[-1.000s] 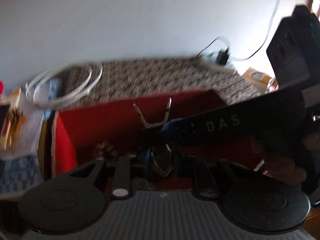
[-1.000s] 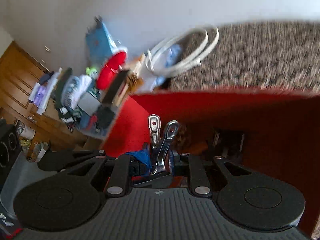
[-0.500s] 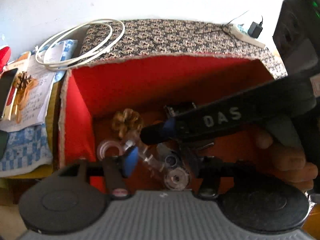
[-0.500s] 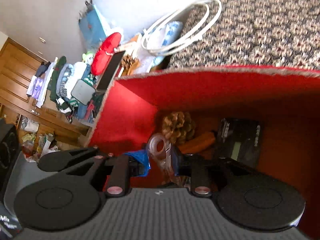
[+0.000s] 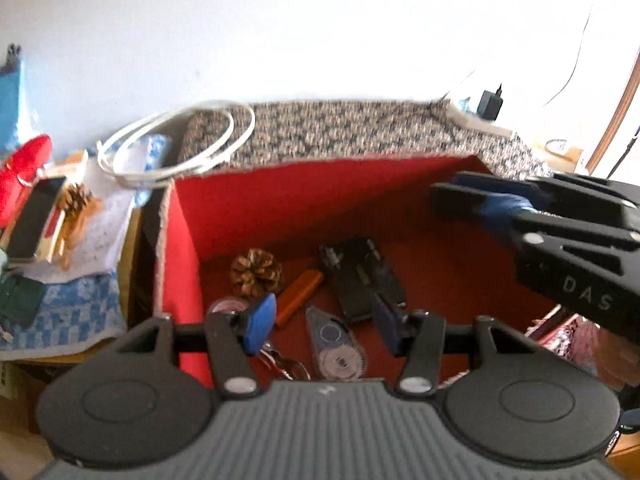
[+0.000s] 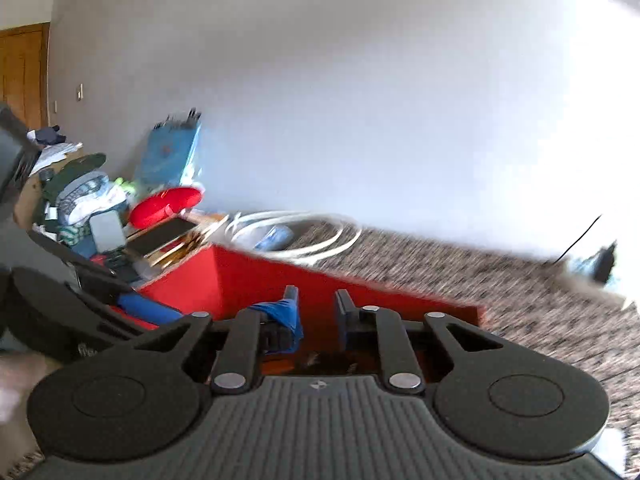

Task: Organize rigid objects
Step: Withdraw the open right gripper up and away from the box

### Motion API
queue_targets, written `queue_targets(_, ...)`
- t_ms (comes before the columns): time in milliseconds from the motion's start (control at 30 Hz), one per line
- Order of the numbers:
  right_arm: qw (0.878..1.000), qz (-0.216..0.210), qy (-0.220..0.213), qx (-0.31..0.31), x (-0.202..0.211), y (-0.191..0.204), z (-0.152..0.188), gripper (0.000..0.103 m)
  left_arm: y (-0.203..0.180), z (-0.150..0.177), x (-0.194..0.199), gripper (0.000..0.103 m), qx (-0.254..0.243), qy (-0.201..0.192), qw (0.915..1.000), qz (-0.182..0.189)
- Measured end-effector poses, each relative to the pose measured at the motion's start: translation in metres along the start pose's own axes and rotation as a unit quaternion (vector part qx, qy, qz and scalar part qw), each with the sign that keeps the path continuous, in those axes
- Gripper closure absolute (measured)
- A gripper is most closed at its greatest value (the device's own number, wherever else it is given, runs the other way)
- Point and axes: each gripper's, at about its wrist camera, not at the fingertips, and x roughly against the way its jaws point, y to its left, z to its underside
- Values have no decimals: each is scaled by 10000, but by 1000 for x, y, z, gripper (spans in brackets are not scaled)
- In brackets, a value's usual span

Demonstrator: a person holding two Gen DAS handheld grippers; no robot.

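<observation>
Pine cone [image 5: 256,272] lies in red box [image 5: 320,196] beside lighter [image 5: 298,298].

Red box [image 5: 248,200] open above — right tool [image 5: 472,200] overhangs its far corner.

I see daylight glare from the right washing out the wall [image 6: 400,100]; both views motion-blurred, edges fisheye-bent.

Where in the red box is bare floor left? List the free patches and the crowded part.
Free: the floor of the red box between the black device and its right wall; also the patterned cloth behind it, between the white cable coil and the charger. Crowded: front left, where pine cone, lighter and correction tape lie close together.
</observation>
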Motion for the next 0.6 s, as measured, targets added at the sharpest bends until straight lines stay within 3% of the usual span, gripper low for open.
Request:
queue_targets(133,9971,396,-545,359,32,3,9,103,-16,8,21,61,-111,-347,9993,37)
queue_targets(233,9927,601,-870,575,54,4,14,103,-30,12,34,64,-210,-569,9981,93)
queue_targets(600,9820,976,-1374,848,109,-8,21,103,-85,22,59,72,-472,-936,9939,343)
